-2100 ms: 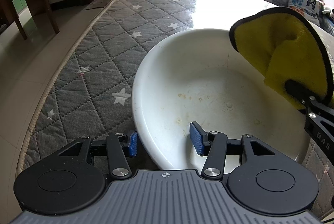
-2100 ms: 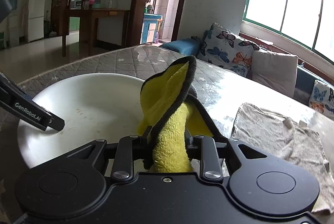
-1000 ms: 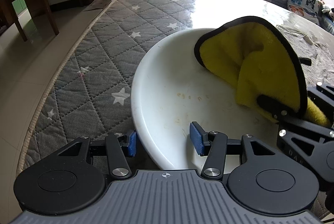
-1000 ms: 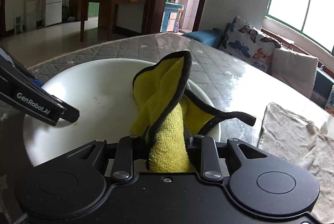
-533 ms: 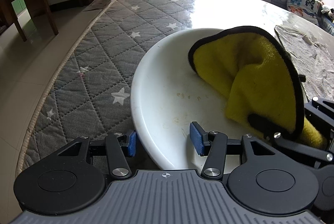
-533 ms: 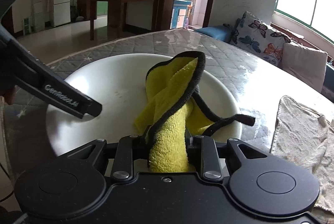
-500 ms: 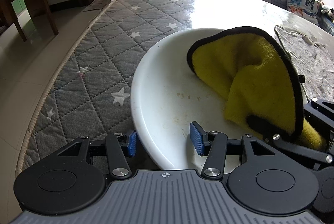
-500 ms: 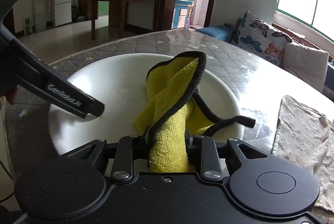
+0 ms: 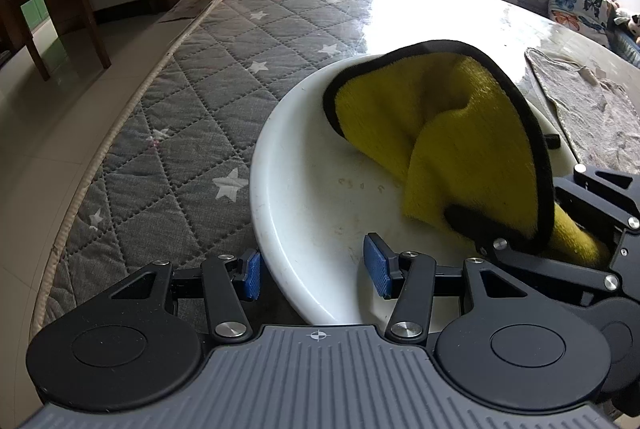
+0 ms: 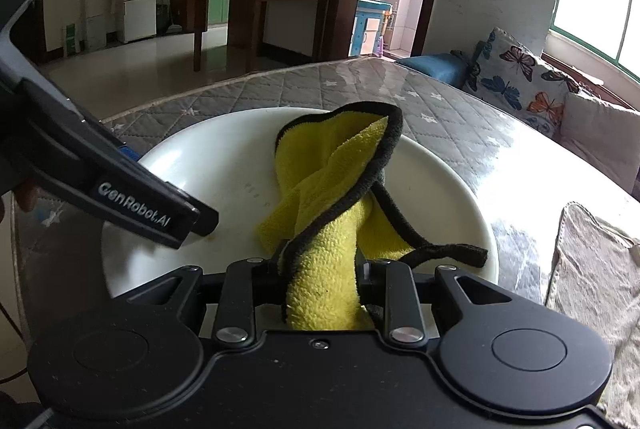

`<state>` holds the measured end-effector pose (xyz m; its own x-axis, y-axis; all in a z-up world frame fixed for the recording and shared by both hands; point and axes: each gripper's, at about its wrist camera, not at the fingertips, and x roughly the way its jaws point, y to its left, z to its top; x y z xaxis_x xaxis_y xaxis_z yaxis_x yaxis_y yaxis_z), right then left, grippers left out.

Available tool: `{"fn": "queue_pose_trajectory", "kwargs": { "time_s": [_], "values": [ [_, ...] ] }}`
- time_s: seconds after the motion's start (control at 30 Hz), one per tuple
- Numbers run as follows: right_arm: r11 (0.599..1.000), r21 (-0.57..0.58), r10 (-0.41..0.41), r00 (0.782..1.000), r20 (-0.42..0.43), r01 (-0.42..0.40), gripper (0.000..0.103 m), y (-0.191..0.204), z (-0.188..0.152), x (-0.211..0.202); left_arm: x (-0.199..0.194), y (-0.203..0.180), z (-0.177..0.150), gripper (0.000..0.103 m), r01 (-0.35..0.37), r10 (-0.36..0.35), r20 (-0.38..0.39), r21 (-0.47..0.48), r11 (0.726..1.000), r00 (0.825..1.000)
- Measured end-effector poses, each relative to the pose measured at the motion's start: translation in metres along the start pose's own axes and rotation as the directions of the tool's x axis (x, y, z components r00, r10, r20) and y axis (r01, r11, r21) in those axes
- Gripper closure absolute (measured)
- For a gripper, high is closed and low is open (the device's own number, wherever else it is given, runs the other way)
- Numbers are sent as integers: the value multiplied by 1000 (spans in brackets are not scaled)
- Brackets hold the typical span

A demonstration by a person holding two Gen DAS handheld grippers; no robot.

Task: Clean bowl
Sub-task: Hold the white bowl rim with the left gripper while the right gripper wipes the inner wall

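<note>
On the near edge of a quilted grey table cover (image 9: 168,133), a wide white bowl (image 9: 304,213) is sitting, and the left gripper (image 9: 316,269) is straddling its near rim: one blue pad (image 9: 251,275) is lying just outside the wall, the other inside the basin. Whether the pads are actually pressing on the rim cannot be told from either view. The right gripper (image 10: 320,281) is clenching a bunched yellow cloth (image 10: 332,197) with a dark border, and the cloth's free folds are draping onto the bowl's floor toward its far right side. Faint brownish specks (image 9: 360,185) are showing on the floor just left of the cloth, between it and the left gripper. To wipe well, the cloth probably needs pressing flat against the floor and sweeping leftward over those specks, while the left gripper is bracing the rim so the bowl is not sliding on the cover. The loose trailing hem (image 10: 452,252) is hanging over the near right rim and may drag outside the bowl. A grey towel (image 9: 592,109) is lying on the table to the right, apart from the bowl.
</note>
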<state>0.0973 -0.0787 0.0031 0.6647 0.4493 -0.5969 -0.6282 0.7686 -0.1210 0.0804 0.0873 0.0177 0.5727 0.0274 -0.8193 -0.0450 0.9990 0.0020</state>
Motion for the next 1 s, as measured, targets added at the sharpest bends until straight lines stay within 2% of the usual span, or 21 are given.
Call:
{"fn": "queue_pose_trajectory", "kwargs": {
  "time_s": [0.67,1.0],
  "values": [
    [993,-103,-47,999,14,48,74,-1,6,21,0,-2,2,51,-1,1,2,0,1000,1000],
    [995,-86,-57,998,-5,57,74,-8,9,25,1,1,3,51,0,0,4,5,1000,1000]
  ]
}}
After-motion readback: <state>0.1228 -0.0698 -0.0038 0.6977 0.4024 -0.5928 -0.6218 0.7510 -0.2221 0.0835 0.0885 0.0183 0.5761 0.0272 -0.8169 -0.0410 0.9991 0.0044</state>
